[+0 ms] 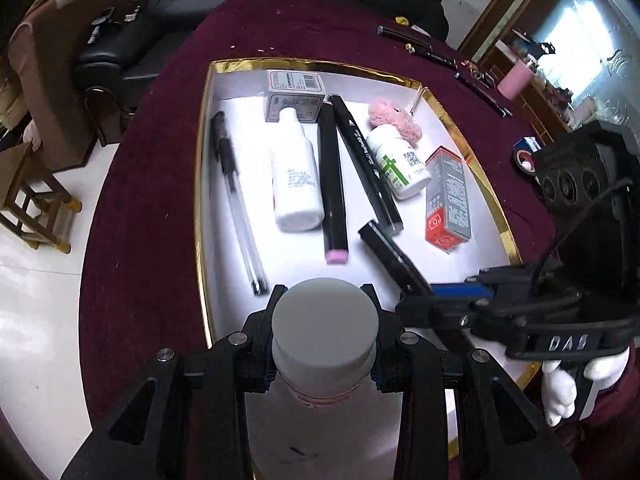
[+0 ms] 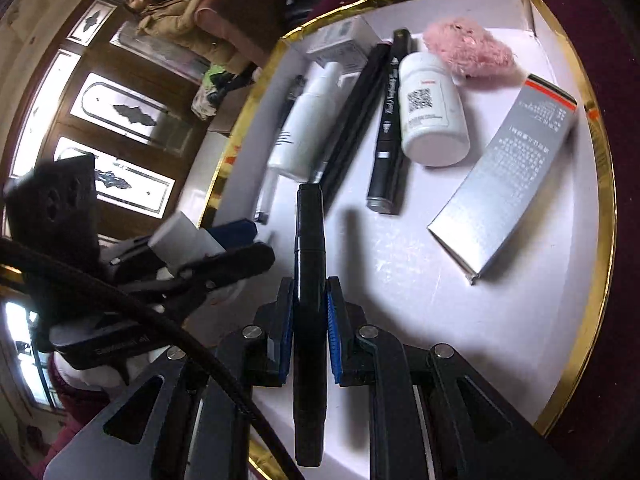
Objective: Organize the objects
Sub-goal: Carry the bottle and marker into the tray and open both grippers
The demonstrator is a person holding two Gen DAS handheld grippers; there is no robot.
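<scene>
The left gripper (image 1: 325, 300) is clamped on 1 white-capped bottle (image 1: 325, 332), its pads pressed to the neck just under the cap, held above the near end of the gold-rimmed white tray (image 1: 208, 184). The right gripper (image 2: 310, 300) is closed on 1 black marker (image 2: 309, 248), the blue pads squeezing its barrel, the marker's tip pointing out over the tray floor. Inside the tray lie 9 loose things, counted from the left wrist view: 1 clear pen (image 1: 236, 200) along the left wall, 1 tall white bottle (image 1: 296, 176) lying flat, 1 grey carton (image 1: 295, 96) at the far end touching that bottle's top, 2 more black markers — 1 with a pink end (image 1: 333, 184) and 1 with white lettering (image 1: 366, 164) — side by side in the middle, 1 small white pill bottle (image 1: 398, 162) with a green cross on its label, 1 pink fluffy toy (image 1: 394, 118) just behind it, 1 thin stick (image 1: 418, 98) leaning at the far right corner, and 1 grey-and-red box (image 1: 446, 196) near the right rim. The tray sits on a maroon tablecloth (image 1: 152, 184); several pens (image 1: 424, 46) and 1 pink cup (image 1: 516, 80) lie beyond it. A white-gloved hand (image 1: 568, 384) holds the right gripper's handle.
</scene>
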